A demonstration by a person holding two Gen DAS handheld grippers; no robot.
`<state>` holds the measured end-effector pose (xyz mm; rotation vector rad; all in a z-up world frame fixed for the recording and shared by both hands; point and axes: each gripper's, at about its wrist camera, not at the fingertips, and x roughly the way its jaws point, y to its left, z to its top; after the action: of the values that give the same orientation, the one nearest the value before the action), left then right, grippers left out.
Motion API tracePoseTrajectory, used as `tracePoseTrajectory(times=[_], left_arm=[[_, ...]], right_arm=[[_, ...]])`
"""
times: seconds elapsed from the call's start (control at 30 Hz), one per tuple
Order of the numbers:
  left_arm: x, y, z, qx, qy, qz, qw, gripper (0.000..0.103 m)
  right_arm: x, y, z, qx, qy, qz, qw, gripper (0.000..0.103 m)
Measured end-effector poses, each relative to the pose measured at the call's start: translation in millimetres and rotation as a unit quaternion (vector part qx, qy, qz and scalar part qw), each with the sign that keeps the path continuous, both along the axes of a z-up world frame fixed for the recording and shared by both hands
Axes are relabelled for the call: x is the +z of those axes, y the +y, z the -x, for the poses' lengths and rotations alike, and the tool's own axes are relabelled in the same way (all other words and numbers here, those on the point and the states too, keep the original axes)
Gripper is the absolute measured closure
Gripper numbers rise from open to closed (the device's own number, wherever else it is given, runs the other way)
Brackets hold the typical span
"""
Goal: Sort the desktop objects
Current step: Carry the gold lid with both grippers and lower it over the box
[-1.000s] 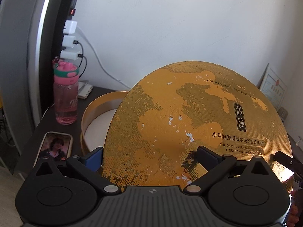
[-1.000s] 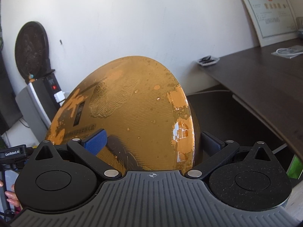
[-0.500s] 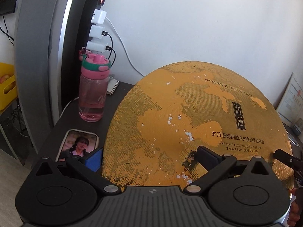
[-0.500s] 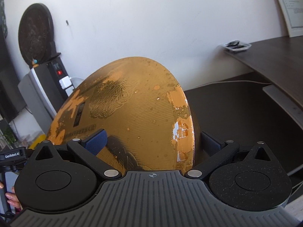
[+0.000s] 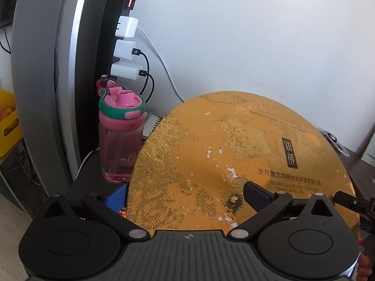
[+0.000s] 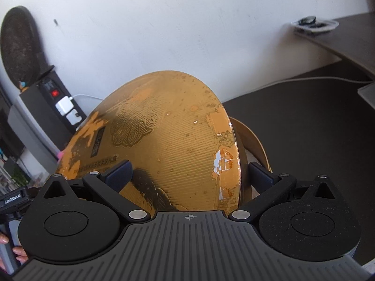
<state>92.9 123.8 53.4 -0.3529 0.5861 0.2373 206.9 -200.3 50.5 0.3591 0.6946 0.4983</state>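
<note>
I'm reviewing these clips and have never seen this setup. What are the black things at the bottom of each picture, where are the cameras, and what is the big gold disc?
There is no robot here. A person holds two hand-held grippers, each with a fisheye camera looking forward along its two fingers. The black shapes at the bottom are the gripper bodies.

One picture is from the left gripper, the other from the right gripper. Both are clamped on the same round gold lid, held tilted above the dark desk. In the right view, the open round box shows just behind the lid.

In the left view, a pink water bottle stands on the desk below a power strip with white chargers.
</note>
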Motion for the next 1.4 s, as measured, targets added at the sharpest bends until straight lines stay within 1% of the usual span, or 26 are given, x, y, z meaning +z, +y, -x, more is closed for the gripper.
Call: tracePoseTrajectory(times=[0.2, 0.27, 0.57, 0.67, 0.93, 1.0, 1.13, 1.27, 1.4], left_arm=[[-5, -3, -16, -0.003, 0.010, 0.000, 0.9999, 0.002], [-7, -3, -21, -0.006, 0.012, 0.001, 0.9999, 0.002], [-16, -2, -34, -0.007, 0.031, 0.018, 0.9993, 0.002], [-18, -3, -36, -0.006, 0.037, 0.017, 0.9992, 0.002], [-30, 3, -42, -0.005, 0.056, 0.032, 0.9979, 0.002], [-33, 6, -43, -0.007, 0.060, 0.037, 0.9974, 0.003], [-33, 11, -40, -0.015, 0.055, 0.050, 0.9971, 0.003], [-23, 5, -27, -0.025, 0.033, 0.028, 0.9987, 0.002], [-4, -14, 0, -0.043, 0.006, -0.016, 0.9989, 0.001]], right_arm=[[-8, -4, -24, -0.002, 0.044, -0.002, 0.999, 0.000], [-9, -7, -28, -0.003, 0.052, -0.001, 0.999, 0.000], [-9, -4, -39, -0.013, 0.061, 0.017, 0.998, 0.000], [-8, -1, -42, -0.017, 0.065, 0.026, 0.997, 0.000], [-4, 10, -37, -0.028, 0.063, 0.051, 0.996, 0.000], [-4, 8, -36, -0.035, 0.063, 0.039, 0.997, 0.000], [-4, -7, -36, -0.062, 0.076, 0.002, 0.995, 0.001], [13, -18, -16, -0.087, 0.045, 0.006, 0.995, 0.001], [34, -21, 20, -0.093, 0.014, 0.011, 0.996, 0.000]])
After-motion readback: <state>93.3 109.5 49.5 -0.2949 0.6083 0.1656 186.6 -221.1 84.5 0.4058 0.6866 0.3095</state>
